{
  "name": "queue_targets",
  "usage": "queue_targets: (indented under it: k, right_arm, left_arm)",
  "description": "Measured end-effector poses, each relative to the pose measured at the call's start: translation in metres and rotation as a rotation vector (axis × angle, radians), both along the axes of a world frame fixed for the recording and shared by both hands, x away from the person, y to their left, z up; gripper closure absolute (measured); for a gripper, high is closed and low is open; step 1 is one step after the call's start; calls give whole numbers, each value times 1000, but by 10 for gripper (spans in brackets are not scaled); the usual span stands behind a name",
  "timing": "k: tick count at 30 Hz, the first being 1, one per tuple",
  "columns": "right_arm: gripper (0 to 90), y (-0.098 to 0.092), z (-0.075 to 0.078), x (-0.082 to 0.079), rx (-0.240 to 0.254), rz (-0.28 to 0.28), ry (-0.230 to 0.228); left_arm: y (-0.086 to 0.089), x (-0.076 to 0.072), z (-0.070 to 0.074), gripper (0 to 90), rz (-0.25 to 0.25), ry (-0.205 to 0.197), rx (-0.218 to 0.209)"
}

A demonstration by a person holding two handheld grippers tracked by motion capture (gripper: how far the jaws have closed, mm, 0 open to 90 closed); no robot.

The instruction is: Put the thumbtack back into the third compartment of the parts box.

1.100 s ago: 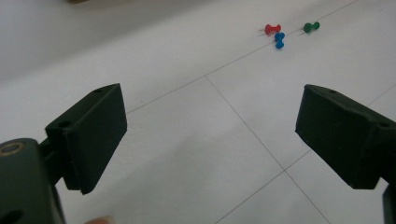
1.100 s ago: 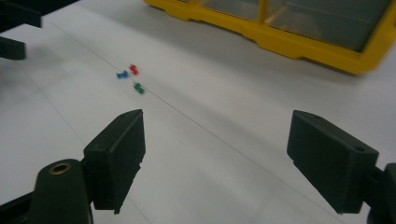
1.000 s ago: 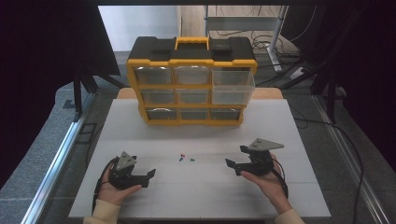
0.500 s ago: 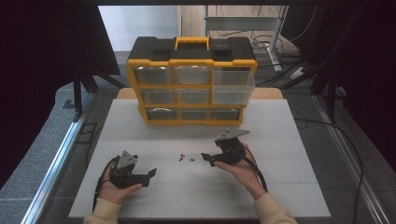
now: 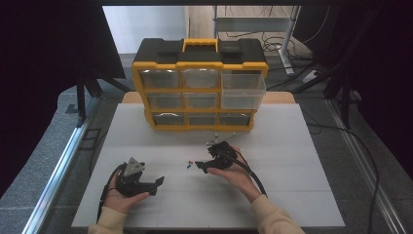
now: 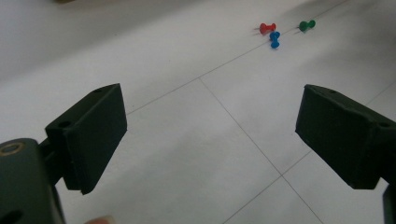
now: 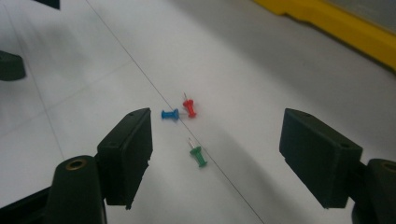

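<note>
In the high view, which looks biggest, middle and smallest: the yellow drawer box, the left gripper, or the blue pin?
1. Yellow drawer box, by far the biggest.
2. Left gripper, much smaller, though it sits nearer the camera.
3. Blue pin, just a tiny speck on the table.

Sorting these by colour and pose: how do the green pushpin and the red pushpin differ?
The green pushpin lies alone, nearest the right tool; the red pushpin lies farther off, right beside the blue pushpin. Green versus red heads. Both lie flat on the white table, needles pointing away.
</note>
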State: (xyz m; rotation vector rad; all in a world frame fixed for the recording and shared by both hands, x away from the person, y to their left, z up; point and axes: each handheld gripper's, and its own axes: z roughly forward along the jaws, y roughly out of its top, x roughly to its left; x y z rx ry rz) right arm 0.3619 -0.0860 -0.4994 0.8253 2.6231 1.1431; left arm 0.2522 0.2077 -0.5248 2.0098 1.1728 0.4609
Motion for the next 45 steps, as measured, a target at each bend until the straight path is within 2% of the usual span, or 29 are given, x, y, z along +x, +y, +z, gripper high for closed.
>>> queue_targets:
  k: [6, 10, 14, 18, 20, 21, 22, 25, 26, 28, 32, 35, 37, 38, 45]
  right_arm:
    - [303, 6, -9, 3, -30, 22, -2]
    - [364, 14, -20, 4, -87, 42, -10]
    - [402, 18, -23, 2, -114, 63, -23]
    - [528, 21, -27, 2, -138, 91, -20]
    - [544, 22, -28, 2, -152, 103, -23]
    - [636, 23, -27, 1, -156, 97, -20]
    - [668, 23, -26, 1, -158, 108, -22]
    - [712, 23, -26, 1, -164, 115, -18]
    - [779, 24, -26, 0, -165, 125, -16]
    - [805, 24, -26, -1, -166, 127, -8]
    - [836, 24, -26, 0, -157, 129, 2]
    - [837, 21, -26, 2, -116, 106, 36]
    - [838, 18, -25, 4, -96, 93, 43]
    - [837, 17, -22, 4, -74, 78, 50]
    - [838, 4, 3, 3, 72, 67, 69]
  left_arm:
    - [-1, 1, -2, 93, -3, 7, 9]
    - [-1, 1, -1, 93, -1, 6, 8]
    - [-1, 1, -1, 93, -1, 6, 6]
    - [-1, 1, -2, 93, -6, 8, 9]
    - [-1, 1, -2, 93, -7, 8, 9]
    - [-1, 1, -1, 93, -6, 7, 8]
    - [-1, 1, -1, 94, -4, 7, 7]
    - [0, 1, -1, 94, -1, 8, 8]
    - [-1, 1, -1, 94, -2, 8, 8]
    - [-1, 1, -2, 94, -4, 8, 10]
    - [-1, 1, -2, 94, -5, 7, 10]
    - [-1, 1, -1, 94, -3, 8, 10]
    - [-1, 1, -2, 94, -5, 7, 11]
    - [-1, 1, -2, 94, -7, 8, 11]
    - [0, 1, -1, 95, -5, 6, 9]
